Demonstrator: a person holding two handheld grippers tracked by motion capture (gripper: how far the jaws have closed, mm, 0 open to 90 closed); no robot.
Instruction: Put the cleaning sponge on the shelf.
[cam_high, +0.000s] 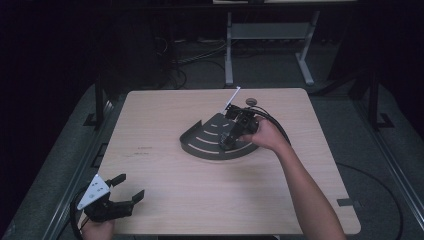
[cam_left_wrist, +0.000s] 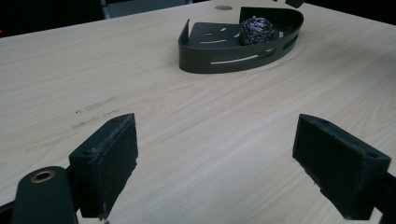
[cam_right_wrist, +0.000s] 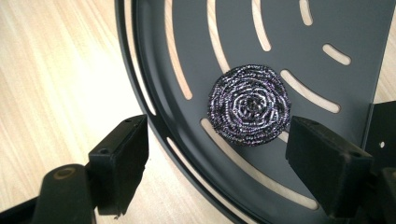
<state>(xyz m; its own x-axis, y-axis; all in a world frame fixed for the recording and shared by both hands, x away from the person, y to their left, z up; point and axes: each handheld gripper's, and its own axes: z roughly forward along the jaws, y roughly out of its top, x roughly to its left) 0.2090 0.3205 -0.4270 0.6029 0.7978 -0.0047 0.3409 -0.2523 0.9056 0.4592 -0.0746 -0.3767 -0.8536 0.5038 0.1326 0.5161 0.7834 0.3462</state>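
Blocking the scourer (cam_right_wrist: 250, 105): right hand (cam_high: 265, 134)

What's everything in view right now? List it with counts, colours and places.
Steel scourer: one, silvery, lying in the tray, free of the jaws.
Slotted corner tray: one, dark grey, mid-table.
Table: one, light wood.
Round hole: one, at the table's far edge.
Table frame: one, pale grey, on the floor beyond.
Right gripper: one, black, open above the scourer.
Left gripper: one, black, open, near table corner.
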